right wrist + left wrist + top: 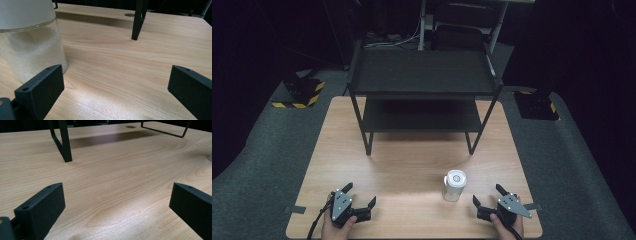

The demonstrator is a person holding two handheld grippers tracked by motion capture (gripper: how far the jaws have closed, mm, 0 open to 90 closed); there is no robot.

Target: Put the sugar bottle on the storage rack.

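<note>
Bare light-wood bench (412, 170) lies open between the black two-tier metal shelf rack (424, 95) at the far edge and both tongs at the near edge. Left tongs (360, 196) and right tongs (487, 195) rest hand-held, spread wide, empty. The clear glass jar with white lid (454, 185) stands near the right tongs; the right gripper view shows white granules (32, 55) inside.

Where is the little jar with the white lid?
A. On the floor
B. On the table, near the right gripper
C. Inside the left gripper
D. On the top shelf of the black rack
B: the jar stands on the wooden table, just beside the right gripper, whose jaws are open and empty.
</note>
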